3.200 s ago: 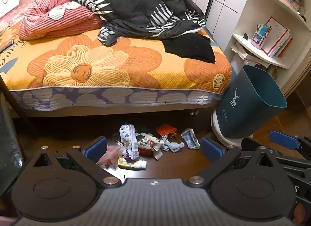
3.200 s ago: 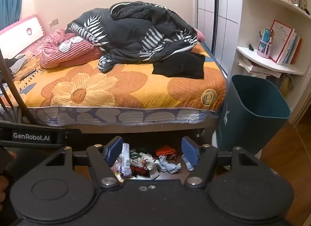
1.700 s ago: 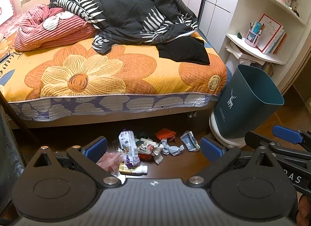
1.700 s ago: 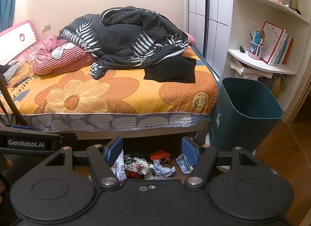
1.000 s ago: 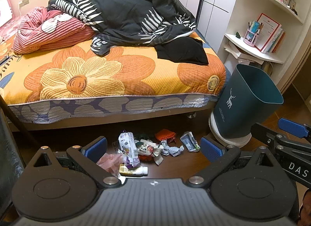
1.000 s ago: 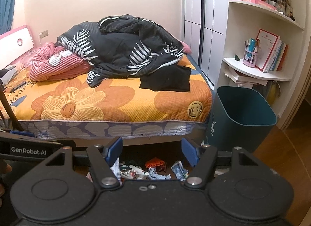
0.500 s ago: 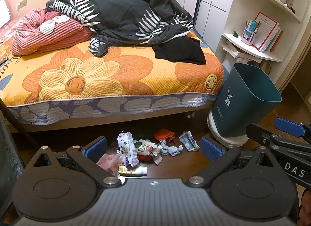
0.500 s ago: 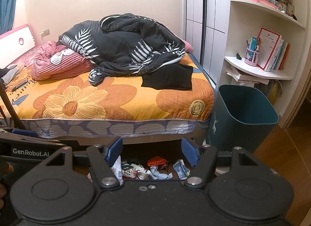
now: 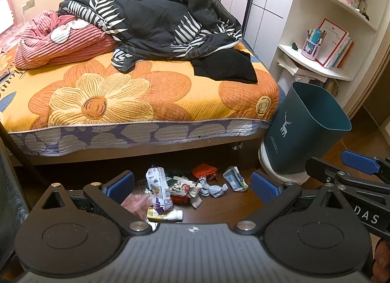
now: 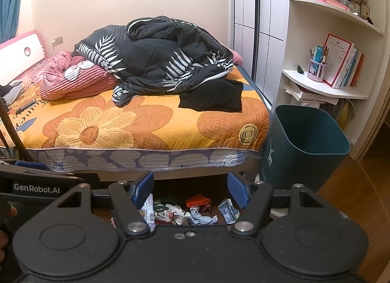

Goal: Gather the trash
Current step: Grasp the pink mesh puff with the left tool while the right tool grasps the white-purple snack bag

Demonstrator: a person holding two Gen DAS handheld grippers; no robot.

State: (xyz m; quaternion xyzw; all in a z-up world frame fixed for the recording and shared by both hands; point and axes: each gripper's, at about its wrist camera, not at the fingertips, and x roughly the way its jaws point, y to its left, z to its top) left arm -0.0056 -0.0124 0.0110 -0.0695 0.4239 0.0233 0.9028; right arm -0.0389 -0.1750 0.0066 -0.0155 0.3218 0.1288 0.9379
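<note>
A: Left wrist view, pls. Where's the trash?

B: Lower centre of frame: heap of crumpled wrappers and packets (image 9: 187, 188) on dark wood floor (image 9: 219, 209), just below edge of bed w/ orange flower cover (image 9: 146, 92). Small white bottle (image 9: 164, 216) lies at heap's near side.

A: Bin?

B: Dark teal plastic bin (image 9: 304, 131), right of centre, tilted, mouth open.

A: Grippers?

B: Left gripper (image 9: 192, 185) fingers wide apart, holding nothing, heap between them. Right gripper (image 10: 190, 189) fingers apart too, nothing held.
</note>
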